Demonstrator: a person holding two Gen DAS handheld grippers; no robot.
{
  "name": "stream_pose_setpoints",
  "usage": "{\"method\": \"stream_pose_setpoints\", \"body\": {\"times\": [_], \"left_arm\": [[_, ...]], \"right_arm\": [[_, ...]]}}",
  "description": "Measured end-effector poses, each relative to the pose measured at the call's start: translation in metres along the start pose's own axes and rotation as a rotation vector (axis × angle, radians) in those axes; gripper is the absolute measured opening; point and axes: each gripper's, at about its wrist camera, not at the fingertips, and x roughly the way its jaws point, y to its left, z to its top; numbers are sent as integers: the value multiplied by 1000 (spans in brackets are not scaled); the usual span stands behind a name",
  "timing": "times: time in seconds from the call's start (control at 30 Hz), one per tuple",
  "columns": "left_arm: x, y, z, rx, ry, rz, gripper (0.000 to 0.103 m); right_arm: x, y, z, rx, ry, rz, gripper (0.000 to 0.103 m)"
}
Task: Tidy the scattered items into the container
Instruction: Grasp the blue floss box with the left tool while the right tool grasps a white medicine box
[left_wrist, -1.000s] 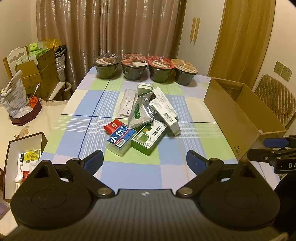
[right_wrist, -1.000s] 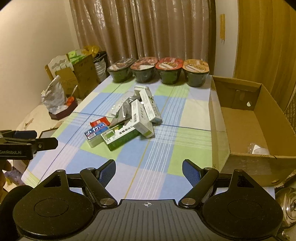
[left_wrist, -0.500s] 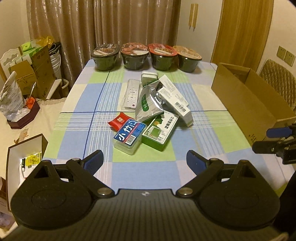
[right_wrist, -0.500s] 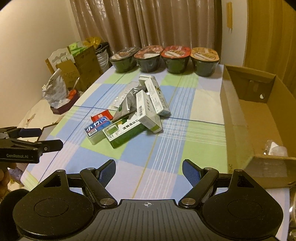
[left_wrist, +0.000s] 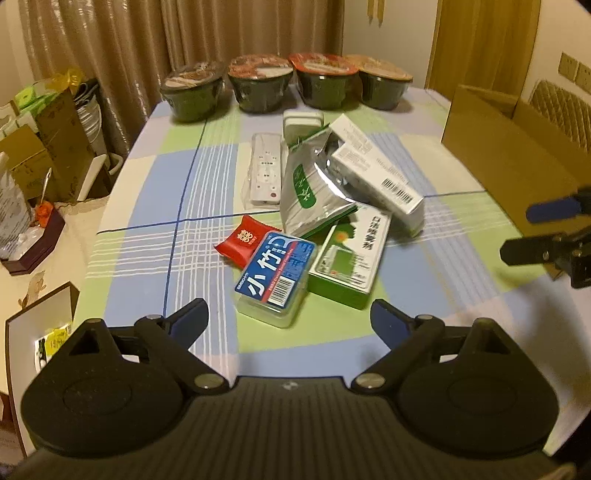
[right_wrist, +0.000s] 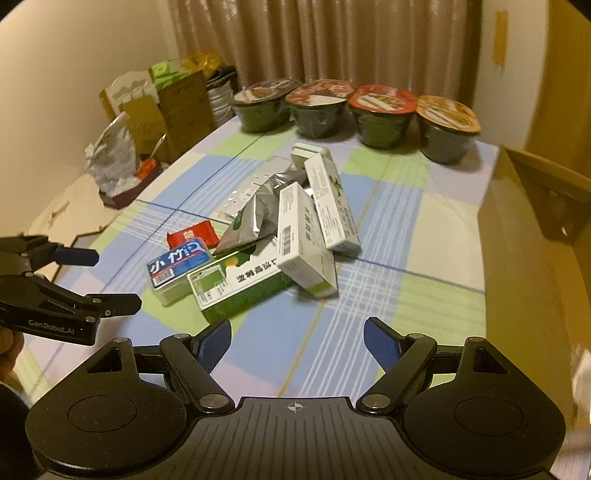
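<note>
**Both grippers held open over the pile of scattered items**

The left gripper (left_wrist: 288, 317) is held above the near edge of the surface (left_wrist: 424, 295), its fingers spread wide and holding nothing. Just beyond the fingers a clear case with a blue label (left_wrist: 275, 280) is seen, touching a red packet (left_wrist: 243, 240) on its far side and a green box (left_wrist: 349, 266) on its right. A silver foil pouch (left_wrist: 314, 184) is propped over the green box, and a long white carton with a barcode (left_wrist: 376, 170) leans across the pouch. A white power strip (left_wrist: 265, 168) lies flat just left of the pouch.

The right gripper (right_wrist: 297, 341) is held likewise above the near edge, its fingers spread apart and empty. Two white cartons (right_wrist: 321, 218) are seen leaning on the green box in this view.

Four sealed instant-noodle bowls (left_wrist: 258, 88) are lined up along the far edge. The open cardboard box (right_wrist: 535, 258) stands at the right edge of the surface, well apart from the pile. The surface is covered by a blue, green and white checked cloth.
</note>
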Motion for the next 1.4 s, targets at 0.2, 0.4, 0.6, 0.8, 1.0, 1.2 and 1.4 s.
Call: {"method": "stream_pose_setpoints", "body": {"times": [0.2, 0.4, 0.6, 0.8, 1.0, 1.2, 1.4], "left_arm": [[37, 10, 4, 94, 24, -12, 81], [65, 12, 5, 232, 42, -27, 69], [81, 16, 9, 238, 51, -61, 55], [84, 16, 10, 208, 38, -74, 53], [82, 15, 10, 183, 49, -76, 52], [71, 11, 6, 159, 62, -81, 52], [50, 4, -1, 140, 72, -98, 52]], "right_arm": [[36, 3, 12, -81, 13, -1, 84], [66, 6, 22, -158, 19, -6, 84], [90, 9, 31, -217, 20, -21, 84], [113, 18, 33, -298, 38, -53, 66], [123, 19, 34, -326, 29, -84, 41], [110, 10, 34, -267, 32, -88, 27], [75, -9, 25, -63, 63, -42, 27]]}}
